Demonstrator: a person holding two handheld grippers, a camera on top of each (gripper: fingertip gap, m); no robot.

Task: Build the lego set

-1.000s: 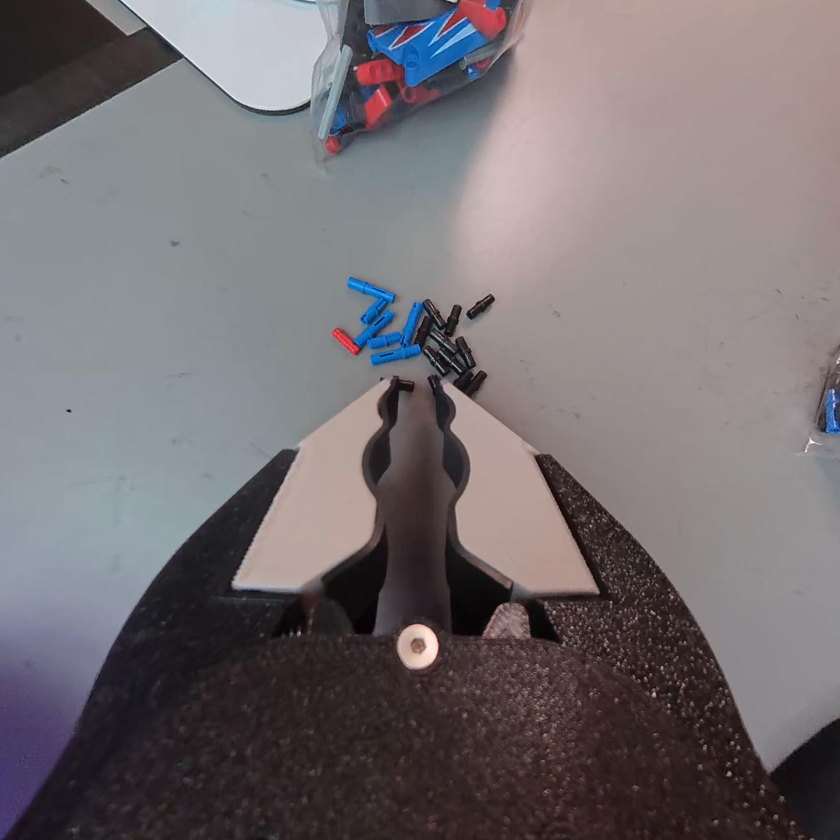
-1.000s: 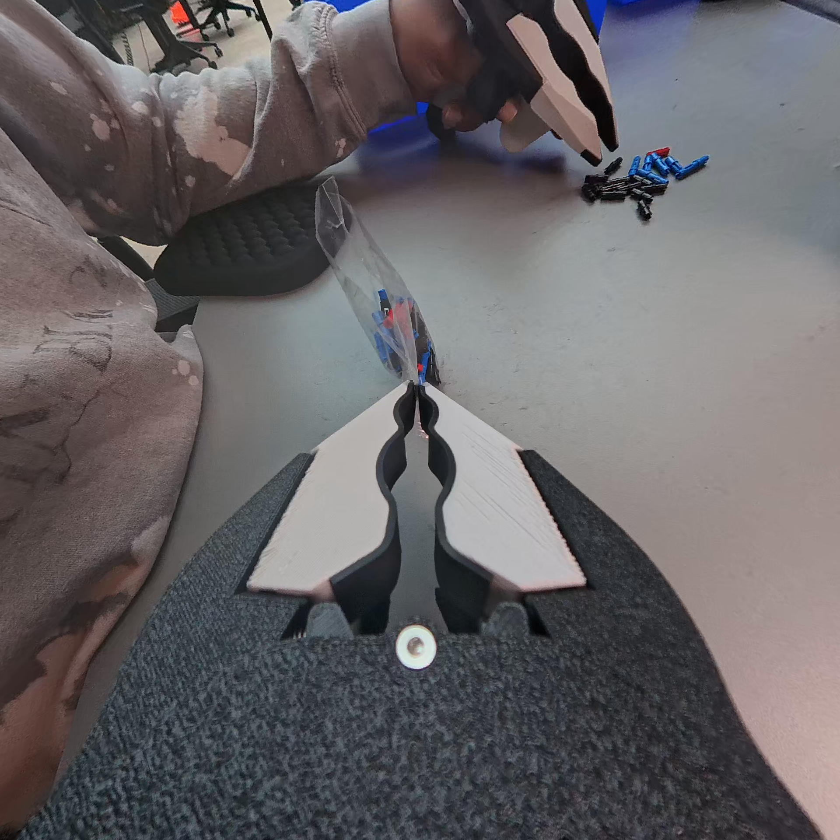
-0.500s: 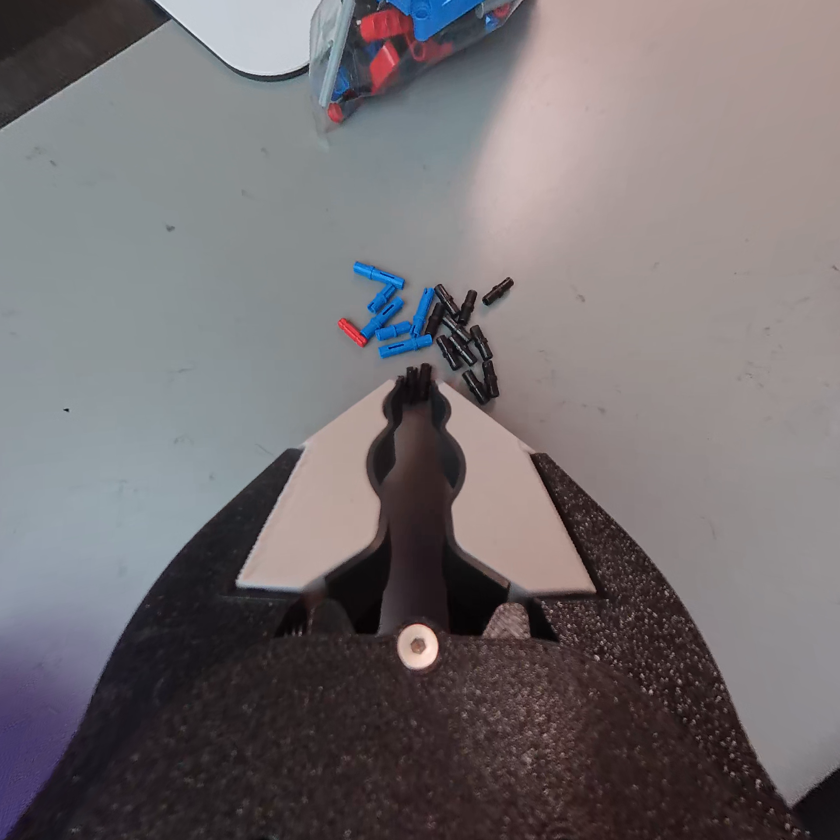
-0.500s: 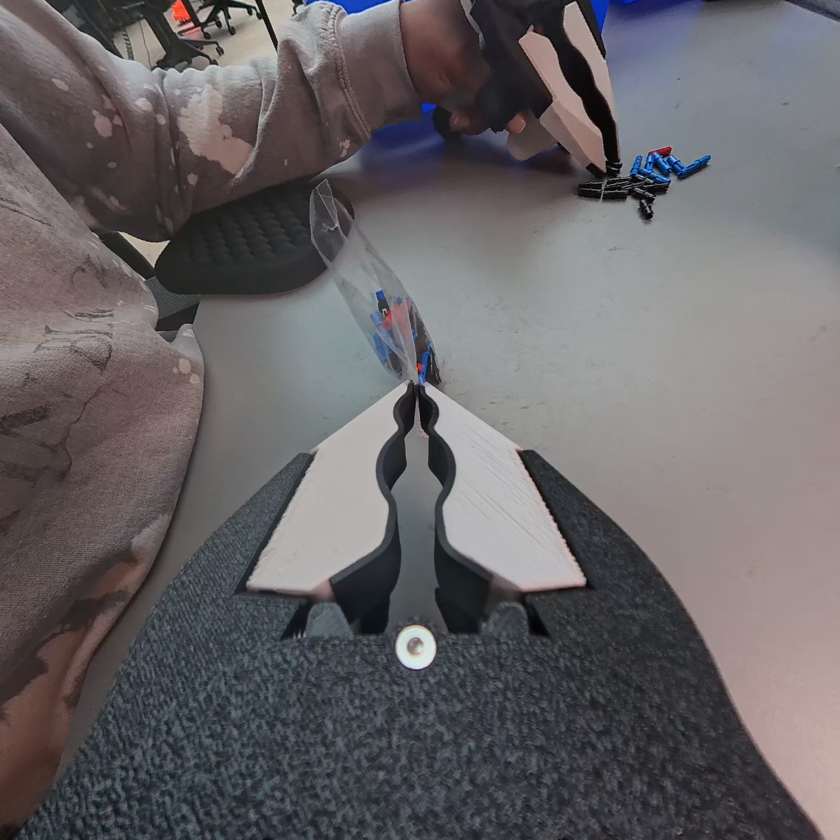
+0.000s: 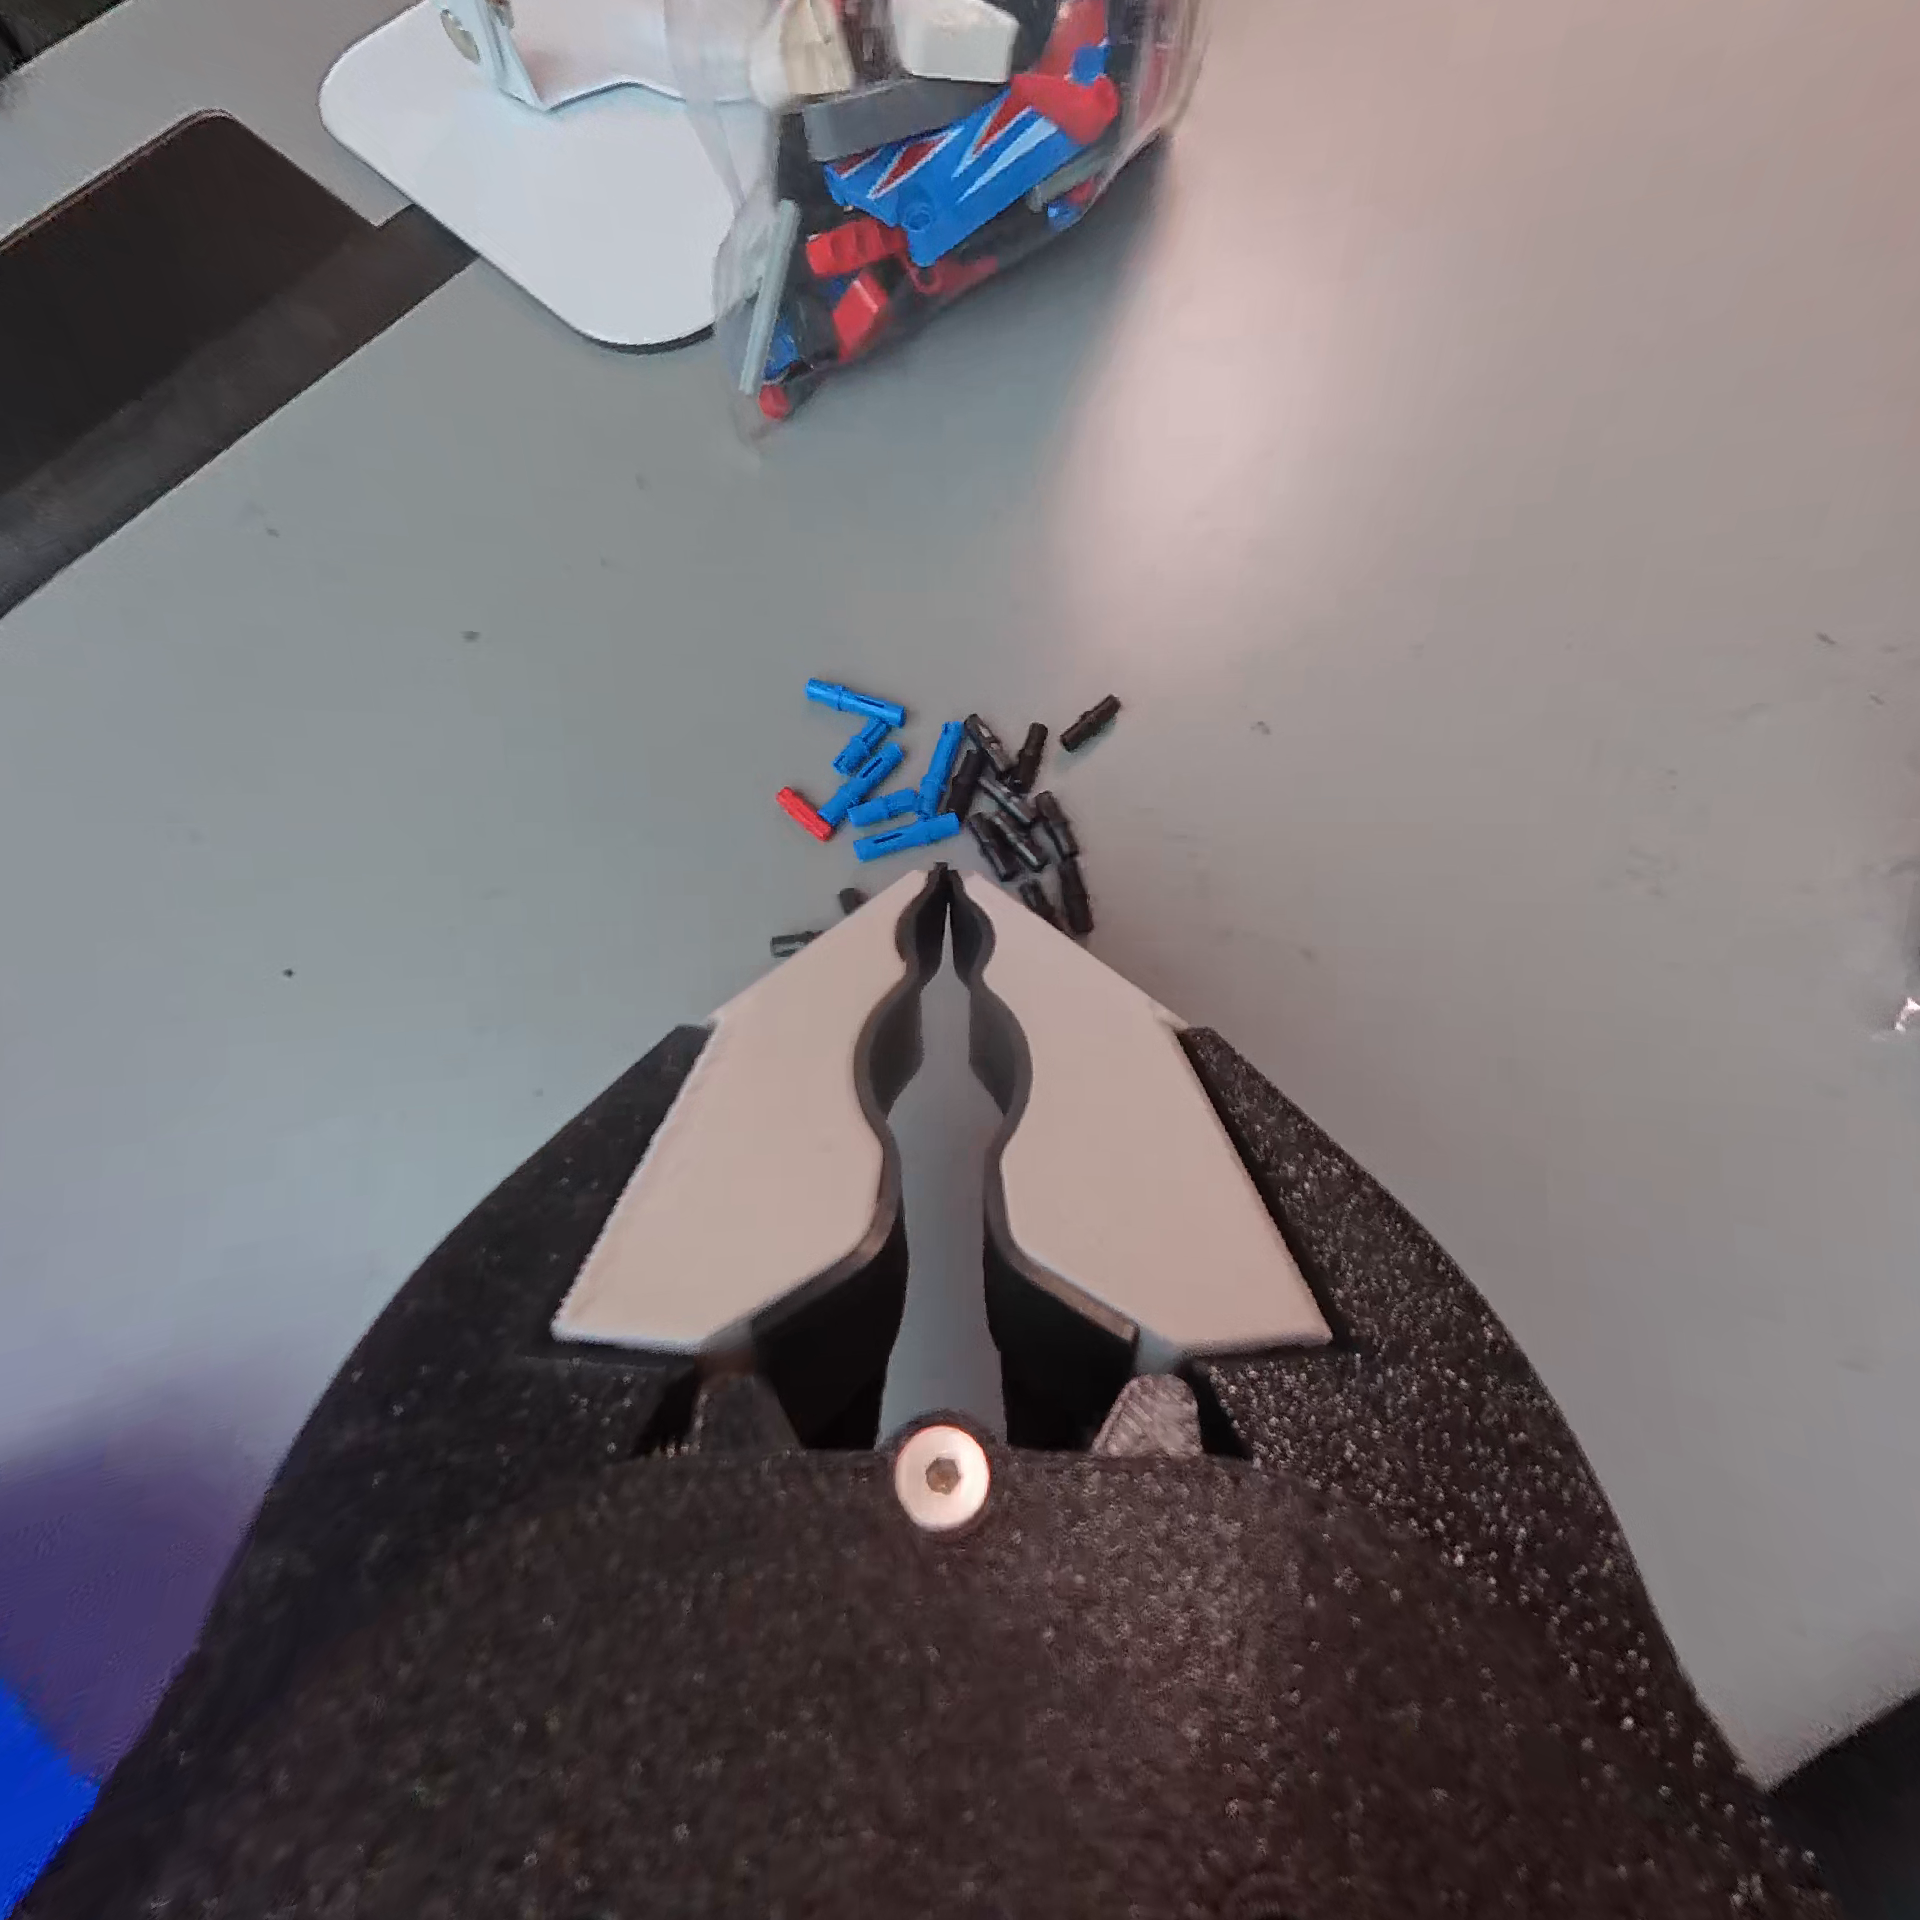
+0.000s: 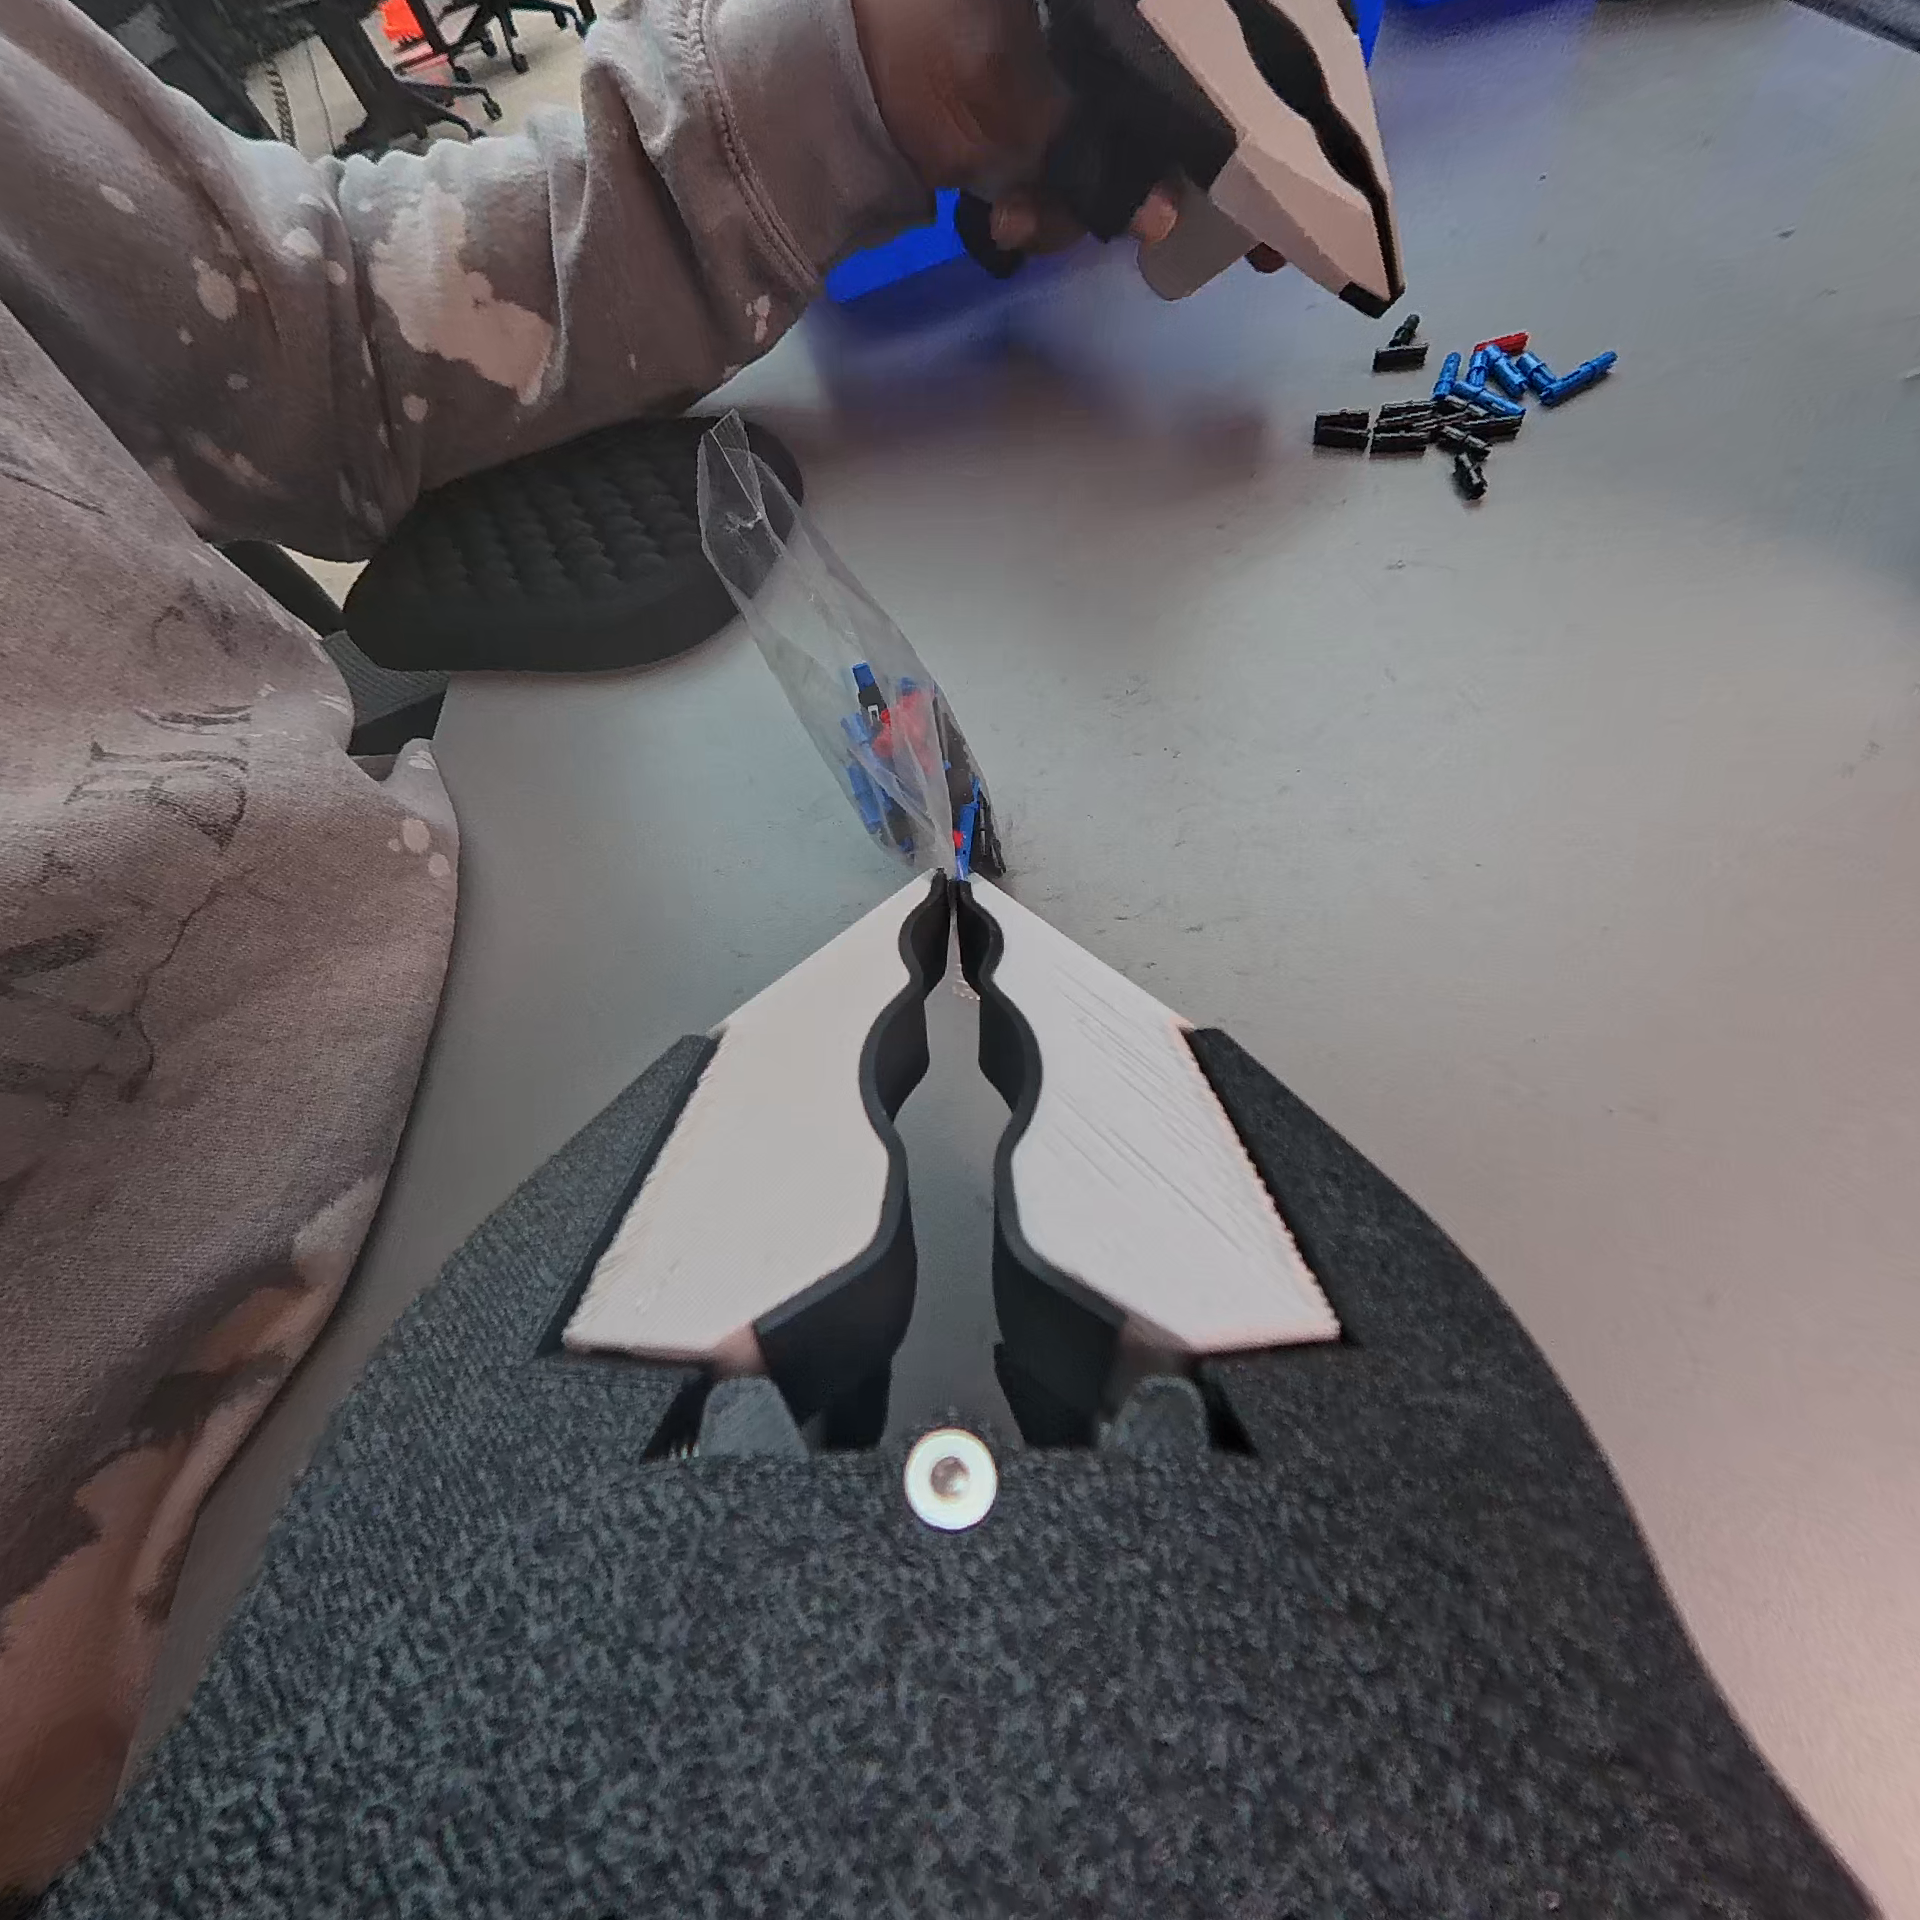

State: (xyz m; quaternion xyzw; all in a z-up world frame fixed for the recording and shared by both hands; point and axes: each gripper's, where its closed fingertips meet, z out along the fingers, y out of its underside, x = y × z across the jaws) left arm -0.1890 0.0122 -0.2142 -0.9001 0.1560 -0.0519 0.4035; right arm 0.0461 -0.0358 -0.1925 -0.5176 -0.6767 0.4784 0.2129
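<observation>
Clear small bag (image 6: 883, 727) pinched by right gripper (image 6: 951, 883), left gripper (image 5: 940, 873) perhaps empty

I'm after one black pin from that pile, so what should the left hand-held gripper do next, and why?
Probably open and lower onto a stray black pin. The left hand-held gripper is shut, raised off the table, with no pin clearly held, and two stray pins lie loose by its tips, apart from the pile.

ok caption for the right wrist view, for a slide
Right gripper shut on a small clear bag of pieces; loose pins lie beyond on the grey table.
</observation>
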